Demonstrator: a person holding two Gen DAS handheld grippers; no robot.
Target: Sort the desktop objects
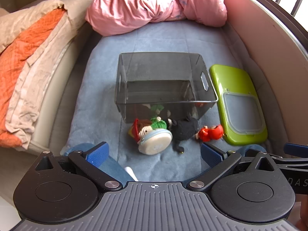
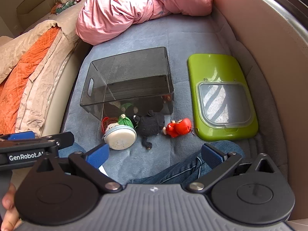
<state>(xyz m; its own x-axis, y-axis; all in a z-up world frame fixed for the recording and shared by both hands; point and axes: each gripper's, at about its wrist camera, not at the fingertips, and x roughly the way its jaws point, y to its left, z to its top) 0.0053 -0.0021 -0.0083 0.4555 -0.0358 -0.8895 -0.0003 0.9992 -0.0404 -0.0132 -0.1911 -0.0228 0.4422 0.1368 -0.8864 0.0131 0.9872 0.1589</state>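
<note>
My left tool [image 1: 155, 153] hangs with its 2 blue pads spread wide and nothing between them, and my right tool [image 2: 155, 152] is spread just as wide and just as empty. Both sit on the near side of the smoky transparent bin [image 1: 165, 88], which I take as my landmark on the blue blanket [image 1: 173, 36].

The bin stands upright with its mouth open and appears empty, so I judge it is the place the toys are meant to go. The toys lie bunched against its near wall: a crocheted doll in a green hat [image 1: 152, 127], a round cream coin pouch [image 1: 156, 144] leaning on the doll, a black plush [image 1: 184, 129] and a red figure keychain [image 1: 210, 132].

Right of the bin lies its green lid [image 1: 236, 104], presumably set aside to keep the mouth clear.

I can read "GenRobot.A" on the left tool's handle in the right wrist view, and "DAS" in the left wrist view.
</note>
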